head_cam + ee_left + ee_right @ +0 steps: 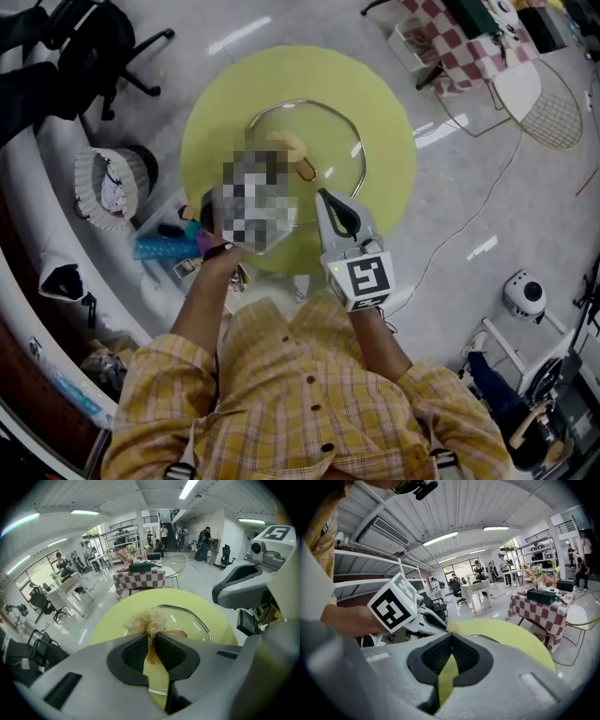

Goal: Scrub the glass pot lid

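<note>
**Scrubber [150, 619] gripped over the lid [194, 620]; the scrubbing stroke is the step in hand**

Left gripper view: the left gripper [151, 637] has its jaws clamped on a tan, wiry scrubber. The tuft sticks out just past the jaw tips. Beyond the tips, the glass lid with its metal rim lies flat on the round yellow-green table [105, 627]. A small gold loop [177, 632], probably the lid's handle, sits just right of the tips. I cannot tell whether the tuft touches the glass. The other gripper hangs to the upper right.

Right gripper view: the right gripper [451, 637] has its jaws closed together with nothing between them; only a strip of table shows through the gap behind the pads. Ahead of the tips and to their left are the left gripper's marker cube [393, 606] and the scrubber tuft [452, 627].

Head view: the lid [328, 127] lies near the middle of the table [384, 103]. The scrubber [291, 146] is over its central part, and the right gripper [323, 199] is at the lid's near edge, off the glass.

Judgement: the scrubbing is barely begun or just starting. Next, the left jaws need to press the tuft down on the glass and rub it across. The lid lies loose and may slide, so the right jaws would do well to steady the rim.
</note>
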